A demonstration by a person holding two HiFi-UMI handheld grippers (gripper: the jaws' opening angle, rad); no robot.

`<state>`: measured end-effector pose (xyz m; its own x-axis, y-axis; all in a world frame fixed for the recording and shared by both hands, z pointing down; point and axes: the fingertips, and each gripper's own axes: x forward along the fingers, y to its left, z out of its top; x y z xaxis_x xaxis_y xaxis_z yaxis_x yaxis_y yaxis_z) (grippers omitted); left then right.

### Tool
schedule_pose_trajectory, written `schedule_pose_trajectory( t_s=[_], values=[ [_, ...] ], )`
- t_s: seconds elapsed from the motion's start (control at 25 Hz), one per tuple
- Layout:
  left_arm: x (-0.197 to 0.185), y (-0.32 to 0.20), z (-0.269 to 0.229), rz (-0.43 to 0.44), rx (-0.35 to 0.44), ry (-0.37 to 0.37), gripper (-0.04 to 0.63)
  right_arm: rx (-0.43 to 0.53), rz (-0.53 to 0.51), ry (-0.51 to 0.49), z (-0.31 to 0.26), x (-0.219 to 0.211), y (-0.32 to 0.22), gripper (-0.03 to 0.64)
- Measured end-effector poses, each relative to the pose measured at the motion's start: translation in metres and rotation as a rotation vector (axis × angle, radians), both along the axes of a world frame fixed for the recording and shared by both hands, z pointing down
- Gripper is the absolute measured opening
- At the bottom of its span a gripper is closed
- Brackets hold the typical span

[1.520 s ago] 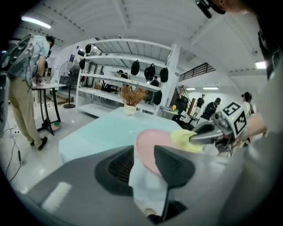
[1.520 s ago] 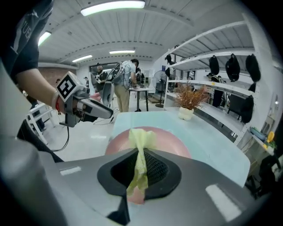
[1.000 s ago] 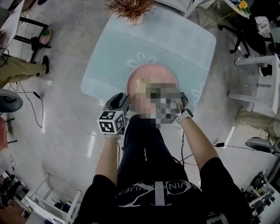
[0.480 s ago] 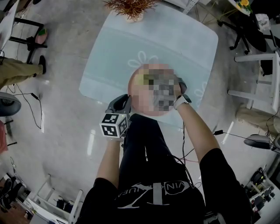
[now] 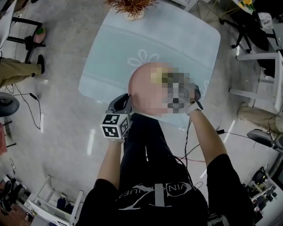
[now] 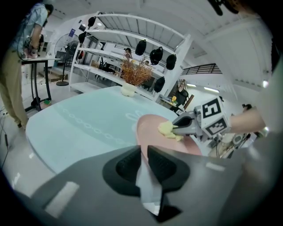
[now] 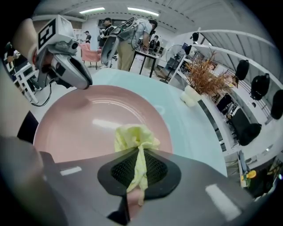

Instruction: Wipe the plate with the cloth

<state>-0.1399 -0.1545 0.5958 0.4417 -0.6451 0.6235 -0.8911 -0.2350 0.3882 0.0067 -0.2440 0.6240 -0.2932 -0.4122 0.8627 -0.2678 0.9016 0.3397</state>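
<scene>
A round pink plate [image 5: 143,90] lies tilted over the near edge of a pale green table [image 5: 177,39]. My left gripper [image 5: 125,101] is shut on the plate's near-left rim [image 6: 142,141]; in the left gripper view the rim runs between the jaws. My right gripper [image 7: 137,154] is shut on a crumpled yellow cloth [image 7: 132,136], whose bunched end rests on the plate's face [image 7: 84,128]. The head view shows the cloth [image 5: 157,77] at the plate's far right, and a mosaic patch covers most of the right gripper there. The left gripper view also catches the right gripper [image 6: 188,126] and the cloth [image 6: 167,129].
A dried plant in a white pot [image 5: 131,8] stands at the table's far edge. White shelving with dark hanging items [image 6: 146,46] is behind it. A person [image 6: 17,66] stands by a desk at the left. Chairs and cables lie around the table on the floor.
My right gripper has carried the cloth to the right across the plate, from its middle to its far right part. The left gripper has kept its hold on the rim.
</scene>
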Motion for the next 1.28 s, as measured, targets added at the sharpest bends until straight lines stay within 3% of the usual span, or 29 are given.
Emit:
schedule_pose_trajectory(
  t_s=[0.32, 0.68, 1.04, 1.28],
  values=[
    [0.001, 0.0, 0.001, -0.009, -0.002, 0.014, 0.0, -0.119, 0.0, -0.012, 0.003, 0.019, 0.058, 0.025],
    [0.001, -0.001, 0.0, -0.027, 0.002, 0.018, 0.0, -0.236, -0.175, -0.027, 0.005, -0.017, 0.127, 0.025],
    [0.001, -0.001, 0.001, -0.037, 0.009, 0.018, 0.0, -0.252, -0.314, -0.077, 0.005, -0.066, 0.129, 0.025],
    [-0.001, -0.001, 0.002, -0.032, 0.017, 0.017, 0.0, -0.214, -0.325, -0.118, 0.006, -0.104, 0.101, 0.025]
  ],
)
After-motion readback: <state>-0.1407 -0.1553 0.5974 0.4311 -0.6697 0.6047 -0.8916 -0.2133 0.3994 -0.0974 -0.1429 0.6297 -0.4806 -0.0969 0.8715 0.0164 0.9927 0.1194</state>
